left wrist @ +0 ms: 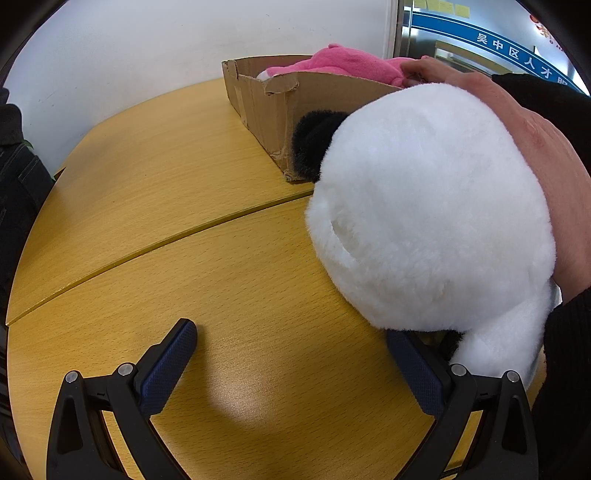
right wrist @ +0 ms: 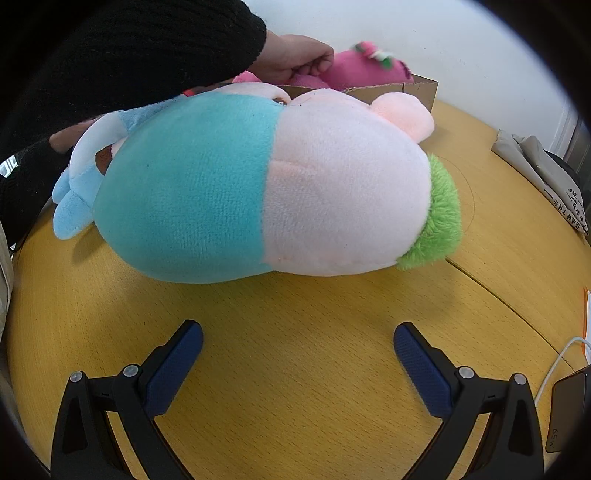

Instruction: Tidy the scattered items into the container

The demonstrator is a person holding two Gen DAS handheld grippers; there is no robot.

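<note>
Both grippers hover spread wide and empty over the wooden table [right wrist: 295, 314]: the left gripper [left wrist: 291, 349] just beside a white plush toy [left wrist: 424, 206], the right gripper [right wrist: 298, 343] short of a teal-and-pink plush toy [right wrist: 258, 184]. Beyond the toys, a bare hand [right wrist: 295, 59] reaches a pink plush toy [left wrist: 332, 62], apparently inside the cardboard box [left wrist: 273, 110].

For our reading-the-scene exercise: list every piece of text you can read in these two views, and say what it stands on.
"吴中区人才", then cut off: white characters on the blue sign band.
"65w": dark charger, lower right.
Yellow sticky notes: too small to read.
Grey bag: black print, blurred.
</note>
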